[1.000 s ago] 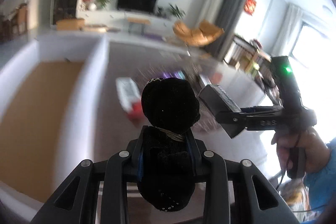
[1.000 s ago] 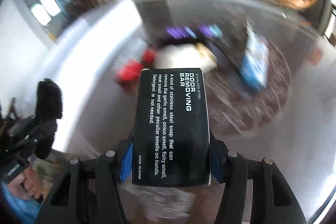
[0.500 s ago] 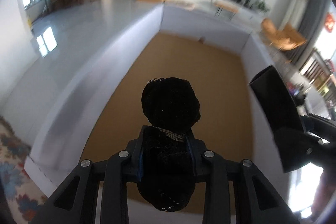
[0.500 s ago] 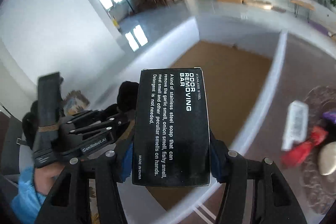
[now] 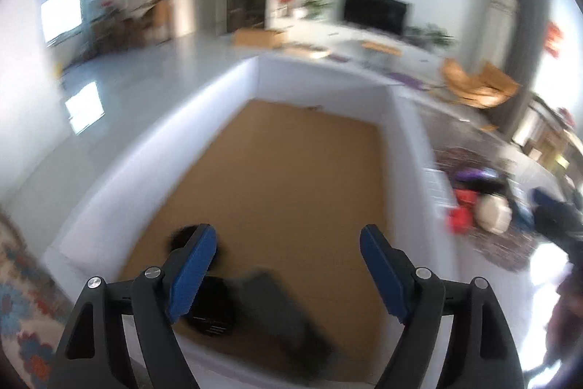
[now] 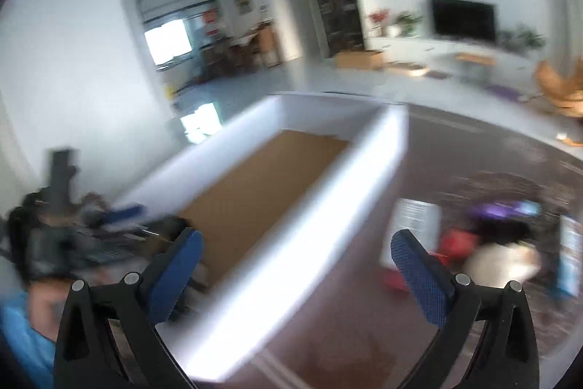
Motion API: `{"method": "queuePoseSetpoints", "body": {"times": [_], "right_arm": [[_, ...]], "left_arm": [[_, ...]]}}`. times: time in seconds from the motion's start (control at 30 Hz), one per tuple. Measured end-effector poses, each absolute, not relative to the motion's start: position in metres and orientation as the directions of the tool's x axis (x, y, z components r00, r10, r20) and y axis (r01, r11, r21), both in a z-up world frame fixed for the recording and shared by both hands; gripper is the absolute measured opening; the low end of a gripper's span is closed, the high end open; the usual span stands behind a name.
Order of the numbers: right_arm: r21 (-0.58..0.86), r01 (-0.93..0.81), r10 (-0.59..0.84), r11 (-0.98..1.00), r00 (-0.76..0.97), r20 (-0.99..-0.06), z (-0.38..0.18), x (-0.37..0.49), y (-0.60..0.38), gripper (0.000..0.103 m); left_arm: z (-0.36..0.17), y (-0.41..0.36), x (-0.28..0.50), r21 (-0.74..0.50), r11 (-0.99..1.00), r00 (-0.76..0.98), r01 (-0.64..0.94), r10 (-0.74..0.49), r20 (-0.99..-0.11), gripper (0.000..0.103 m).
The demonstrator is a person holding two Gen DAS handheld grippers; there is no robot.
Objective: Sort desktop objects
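My left gripper hangs over the near end of a white-walled bin with a brown floor. Its jaws are opening and nothing is between them. Below it on the bin floor lie a black fuzzy bundle, a black box with white print and a blurred dark shape that I cannot identify. My right gripper is above the bin's near right wall. Its jaws are opening too, with nothing between them. The left gripper shows blurred at the left of the right wrist view.
On a patterned rug right of the bin lie a red item, a cream item, a purple item and a white box. A person's hand and blue sleeve are at the lower left.
Both grippers have opened. The black fuzzy bundle has left the left gripper and the black printed box has left the right one. Both views have swung over the bin.
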State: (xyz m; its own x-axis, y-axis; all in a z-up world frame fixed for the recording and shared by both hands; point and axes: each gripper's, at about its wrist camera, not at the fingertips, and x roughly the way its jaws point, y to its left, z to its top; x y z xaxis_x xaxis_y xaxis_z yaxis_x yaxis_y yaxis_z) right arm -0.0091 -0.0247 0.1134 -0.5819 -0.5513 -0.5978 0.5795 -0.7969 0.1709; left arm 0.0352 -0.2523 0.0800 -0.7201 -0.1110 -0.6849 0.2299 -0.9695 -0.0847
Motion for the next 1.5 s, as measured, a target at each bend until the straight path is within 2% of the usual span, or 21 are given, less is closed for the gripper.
{"method": "queuePoseSetpoints", "body": {"times": [0.1,0.17,0.23,0.3,0.43,0.5,0.67,0.87,0.93,1.5], "right_arm": [[0.063,0.436,-0.354,-0.898,-0.628,-0.693,0.065,-0.017,0.050,0.103],[0.021,0.353,-0.255,-0.935,-0.633,-0.731,0.042,-0.017,0.094,0.103],[-0.007,0.262,-0.165,-0.965,-0.631,-0.758,0.022,-0.022,0.137,0.103],[-0.025,0.198,-0.105,-0.980,-0.619,-0.778,0.009,-0.023,0.167,0.103],[-0.036,0.134,-0.050,-0.990,-0.584,-0.810,-0.003,-0.032,0.199,0.103],[0.004,0.124,-0.076,-0.992,-0.580,-0.811,-0.002,-0.033,0.204,0.103],[-0.013,0.122,-0.061,-0.992,-0.581,-0.811,-0.005,-0.034,0.204,0.103],[-0.012,0.122,-0.061,-0.992,-0.581,-0.812,-0.007,-0.034,0.205,0.103],[-0.012,0.121,-0.062,-0.993,-0.581,-0.812,-0.007,-0.034,0.206,0.103],[-0.012,0.121,-0.061,-0.993,-0.581,-0.811,-0.007,-0.034,0.205,0.103]], "left_arm": [[0.096,-0.188,0.039,-0.121,-0.991,-0.757,0.055,0.038,-0.653,0.081],[0.100,-0.148,0.042,-0.136,-0.989,-0.760,-0.061,0.135,-0.636,0.084],[0.095,-0.103,0.042,-0.147,-0.975,-0.737,-0.165,0.221,-0.638,0.101],[0.078,-0.065,0.042,-0.151,-0.962,-0.704,-0.227,0.269,-0.657,0.103],[0.019,0.000,0.008,-0.093,-0.960,-0.606,-0.265,0.241,-0.759,0.103],[-0.003,0.014,-0.012,-0.049,-0.968,-0.586,-0.247,0.189,-0.788,0.102],[-0.009,0.024,-0.059,-0.035,-0.978,-0.606,-0.207,0.157,-0.780,0.102],[-0.033,0.040,-0.103,-0.031,-0.981,-0.564,-0.192,0.136,-0.814,0.102],[-0.040,0.048,-0.102,0.002,-0.980,-0.572,-0.198,0.114,-0.813,0.103],[-0.042,0.047,-0.102,-0.008,-0.977,-0.568,-0.213,0.131,-0.812,0.103]]}}
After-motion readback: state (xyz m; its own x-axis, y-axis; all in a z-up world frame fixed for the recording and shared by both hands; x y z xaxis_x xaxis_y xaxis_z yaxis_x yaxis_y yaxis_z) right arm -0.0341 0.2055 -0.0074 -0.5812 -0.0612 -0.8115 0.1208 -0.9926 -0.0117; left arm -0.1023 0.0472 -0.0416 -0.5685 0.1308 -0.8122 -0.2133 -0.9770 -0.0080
